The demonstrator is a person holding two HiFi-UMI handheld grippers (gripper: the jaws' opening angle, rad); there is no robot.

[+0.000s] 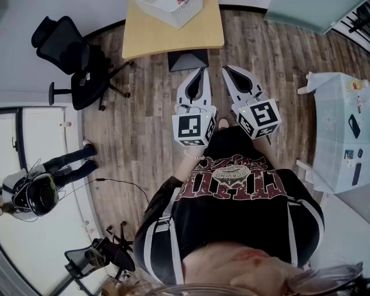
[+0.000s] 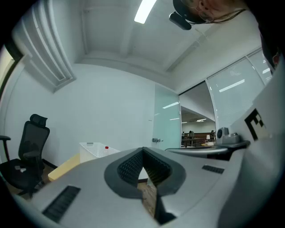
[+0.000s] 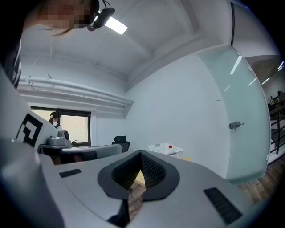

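- Wooden table (image 1: 173, 36): I see it just ahead of both grippers' tips, standing on the plank floor (image 1: 139, 115).
- White basket (image 1: 180, 17): it stands on the table's far part.
- Left gripper (image 1: 202, 70): held in mid-air, jaws pressed together on nothing.
- Right gripper (image 1: 226, 69): close beside the left, jaws likewise closed tip to tip, empty.

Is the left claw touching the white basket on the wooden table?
Apart. In the head view the left claw ends short of the table, while the white basket sits farther back on it, with bare tabletop between them.
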